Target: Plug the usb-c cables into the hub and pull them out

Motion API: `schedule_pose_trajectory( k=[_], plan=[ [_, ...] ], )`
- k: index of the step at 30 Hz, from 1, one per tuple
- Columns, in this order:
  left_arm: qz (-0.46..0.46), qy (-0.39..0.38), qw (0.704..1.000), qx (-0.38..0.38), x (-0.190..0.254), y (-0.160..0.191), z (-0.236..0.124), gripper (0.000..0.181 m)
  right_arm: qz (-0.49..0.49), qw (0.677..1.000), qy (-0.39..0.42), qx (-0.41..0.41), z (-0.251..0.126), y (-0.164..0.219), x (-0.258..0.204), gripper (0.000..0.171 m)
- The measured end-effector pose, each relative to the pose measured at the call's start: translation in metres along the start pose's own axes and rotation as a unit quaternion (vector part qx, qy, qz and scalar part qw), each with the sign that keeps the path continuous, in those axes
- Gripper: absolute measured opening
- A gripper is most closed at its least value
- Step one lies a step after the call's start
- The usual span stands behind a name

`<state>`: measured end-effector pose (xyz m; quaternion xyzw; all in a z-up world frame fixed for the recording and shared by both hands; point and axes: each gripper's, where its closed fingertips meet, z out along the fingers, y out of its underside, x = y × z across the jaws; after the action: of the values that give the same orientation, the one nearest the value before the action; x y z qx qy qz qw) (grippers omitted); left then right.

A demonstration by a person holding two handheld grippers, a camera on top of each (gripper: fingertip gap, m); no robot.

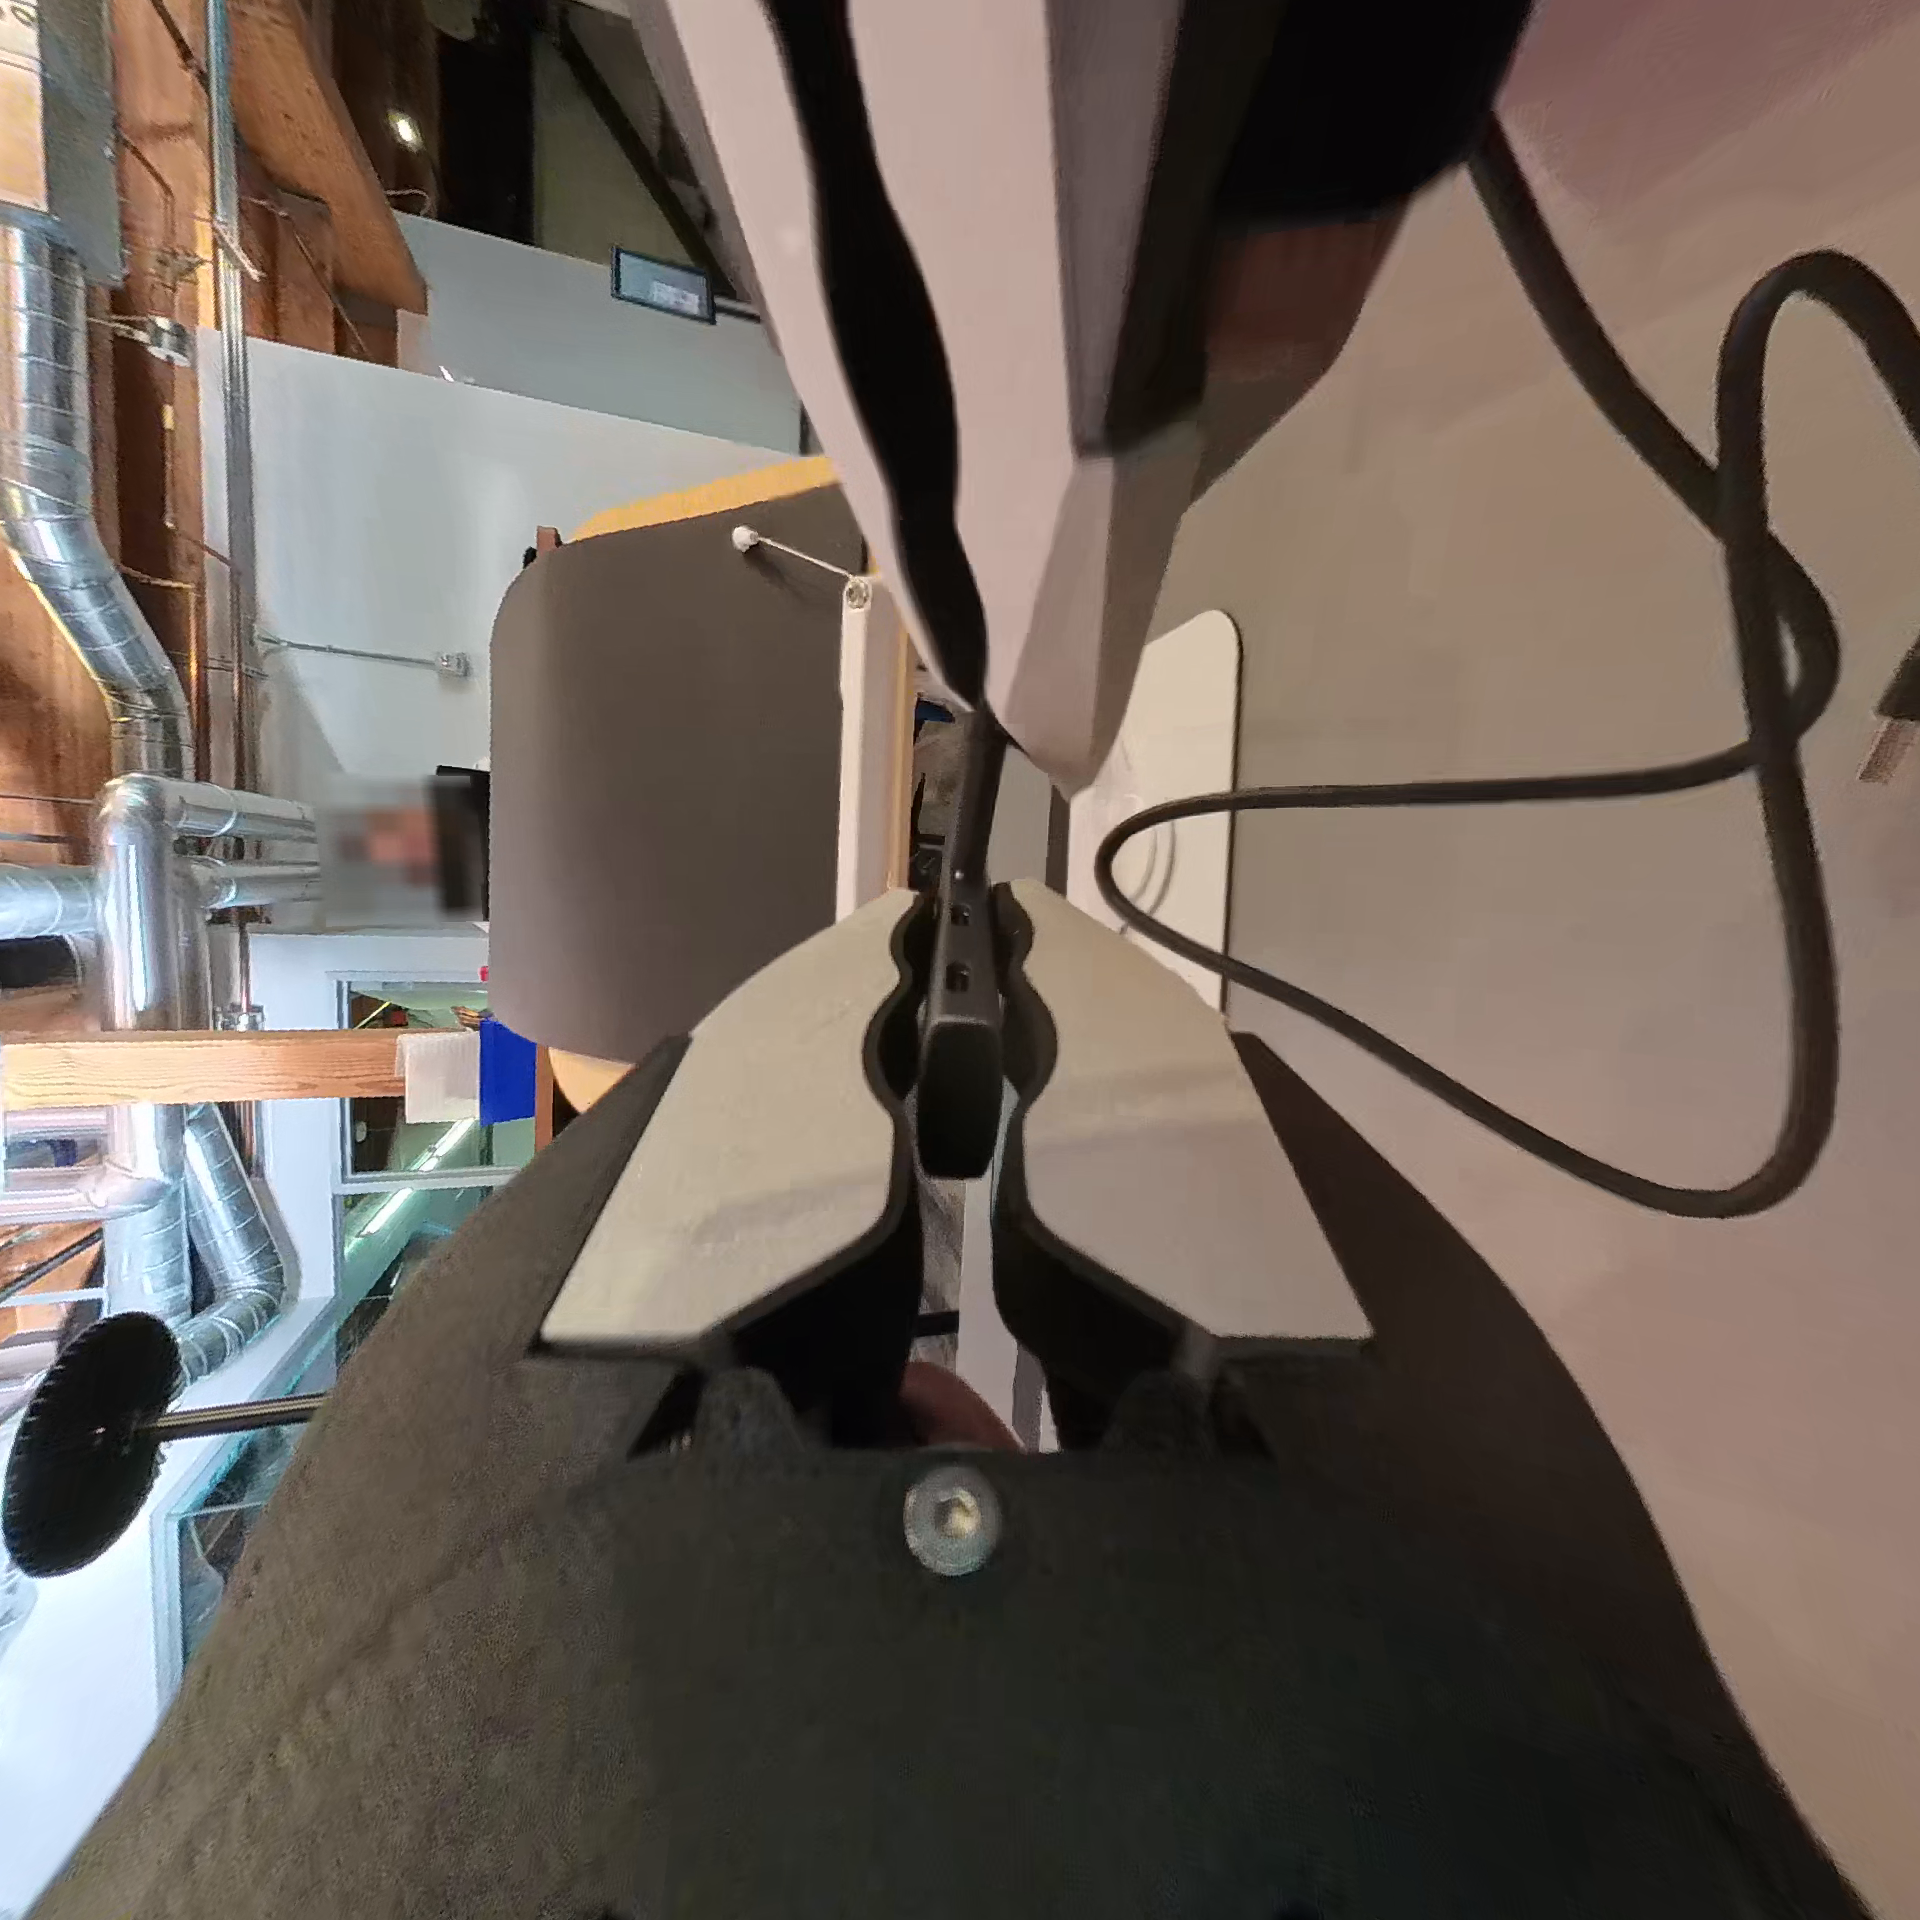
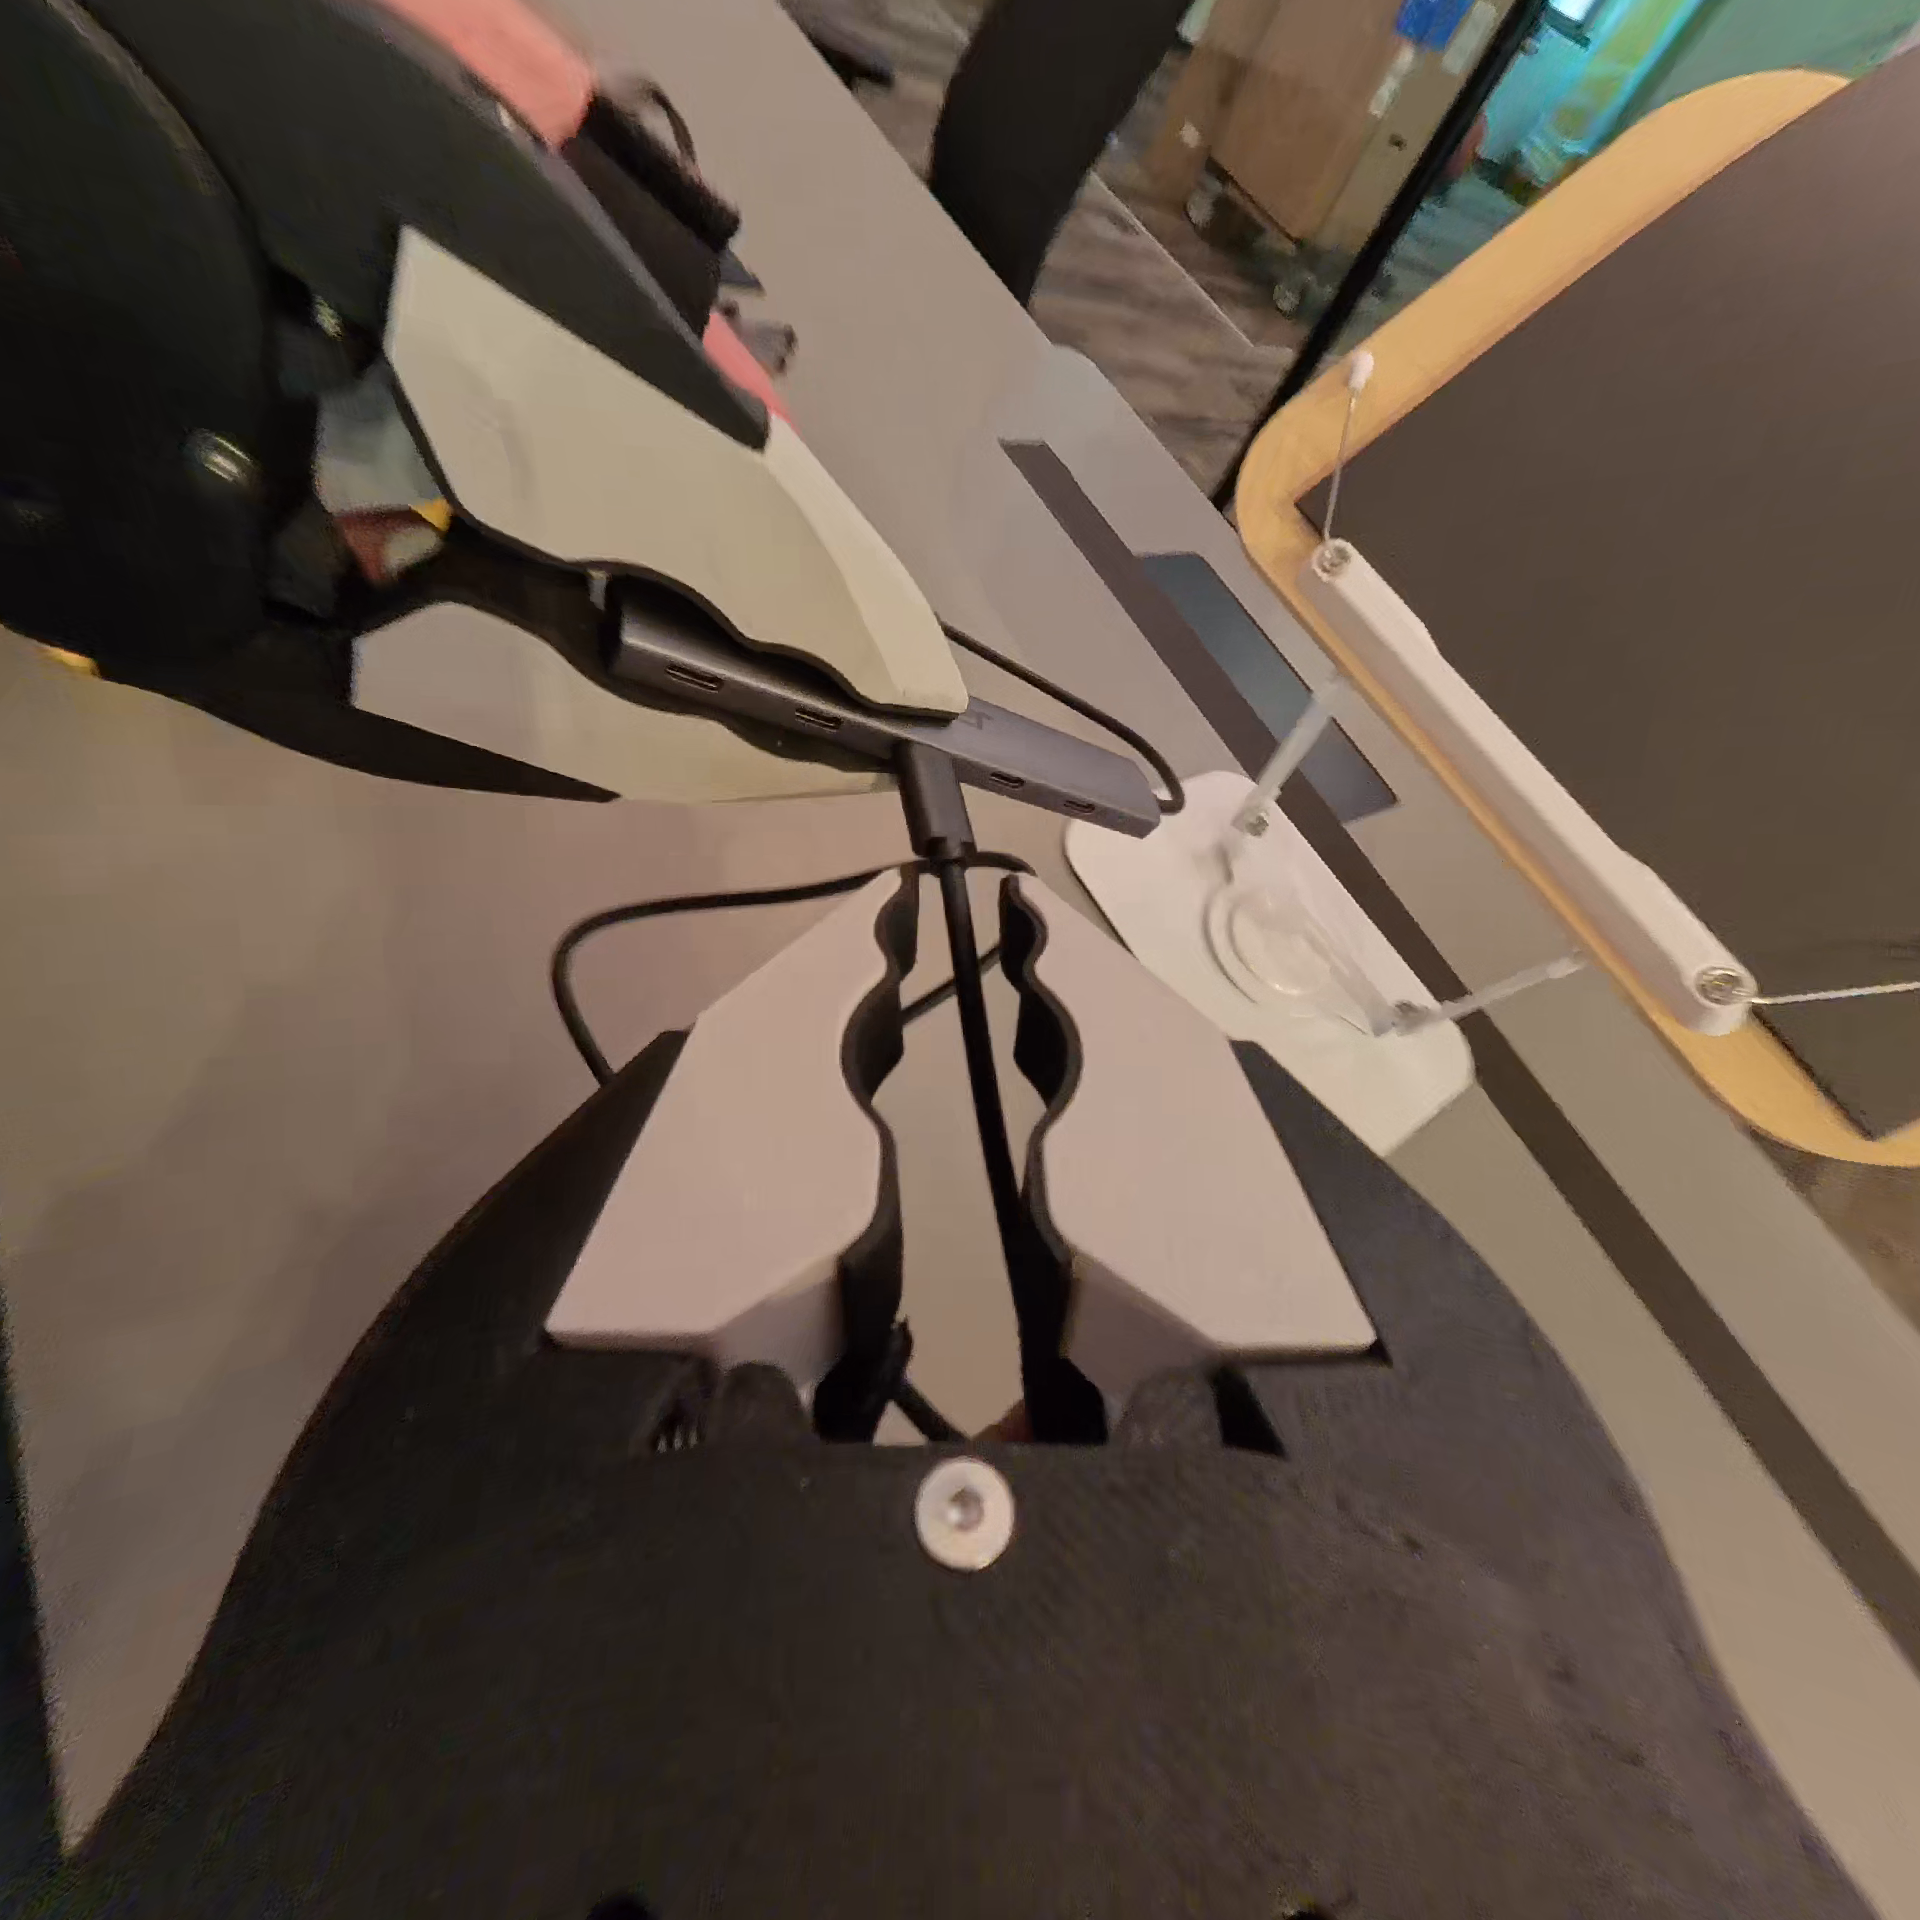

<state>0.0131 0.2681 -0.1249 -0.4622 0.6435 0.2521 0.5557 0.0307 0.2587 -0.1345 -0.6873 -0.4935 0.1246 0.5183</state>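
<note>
1. Your left gripper (image 1: 956, 914) is pinching the hub (image 1: 956, 1049), a slim dark bar held edge-on between the jaws; in the right wrist view it comes in from 10 o'clock, lifted clear of the table (image 2: 312, 914).
2. Your right gripper (image 2: 956, 904) stands slightly spread, just below the hub, with the black usb-c cable (image 2: 977, 1039) running through the gap. Whether the jaws touch the cable, I cannot tell.
3. The cable's plug (image 2: 933, 795) sits in a port on the hub's long side, so I judge one insertion made. Pulling it out is still ahead, and several ports beside it stand empty.
4. A second connector (image 1: 1896, 732) hangs loose at 3 o'clock in the left wrist view, unplugged.
5. Slack cable loops on the table at 9 o'clock of your right gripper and could snag a pull.
6. A white stand base (image 2: 1247, 935) lies at 2 o'clock, near the hub's far end, and a dark partition panel (image 2: 1662, 520) rises behind it.
</note>
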Motion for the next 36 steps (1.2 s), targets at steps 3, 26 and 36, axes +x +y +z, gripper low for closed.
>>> schedule_pose_trajectory(
  k=[3,26,36],
  plan=[
    [-0.005,-0.014,1.0,0.003,-0.005,0.006,-0.003,0.01,0.05,0.997,-0.025,0.062,-0.017,-0.016,0.004,0.021],
    [-0.071,-0.079,0.993,0.056,-0.038,0.019,-0.024,0.01,0.238,0.921,-0.149,0.269,-0.046,-0.065,0.013,0.054],
    [-0.068,-0.079,0.992,0.071,-0.035,0.003,-0.023,0.009,0.215,0.937,-0.168,0.219,-0.01,-0.067,-0.013,0.029]
  ],
)
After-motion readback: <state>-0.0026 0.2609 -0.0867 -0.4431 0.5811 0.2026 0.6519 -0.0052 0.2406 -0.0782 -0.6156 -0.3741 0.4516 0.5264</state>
